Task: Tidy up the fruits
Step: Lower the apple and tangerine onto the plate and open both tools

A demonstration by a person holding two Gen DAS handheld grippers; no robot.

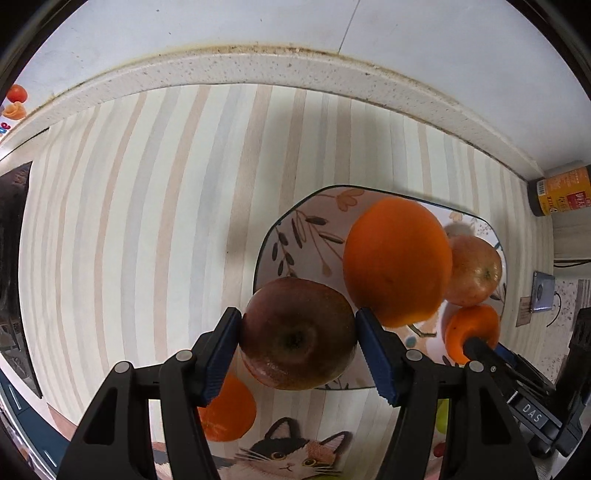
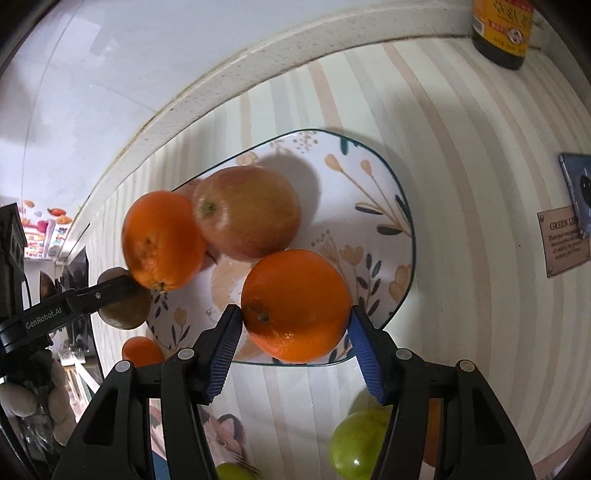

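My left gripper (image 1: 297, 334) is shut on a dark red apple (image 1: 297, 334) held at the near rim of a floral plate (image 1: 295, 236). On the plate lie a big orange (image 1: 397, 258) and a pale red apple (image 1: 474, 269). My right gripper (image 2: 293, 326) is shut on an orange (image 2: 295, 304) over the plate's near edge (image 2: 399, 221); it also shows in the left wrist view (image 1: 471, 330). The right wrist view shows the other orange (image 2: 162, 240), the pale red apple (image 2: 247, 212) and the left gripper's dark apple (image 2: 127, 314).
A loose orange (image 1: 231, 411) lies on the striped mat near a cat picture (image 1: 288, 458). Green apples (image 2: 356, 445) lie near the front. A dark sauce bottle (image 2: 500, 29) stands at the back right. The counter's raised back edge (image 1: 258, 70) meets a white wall.
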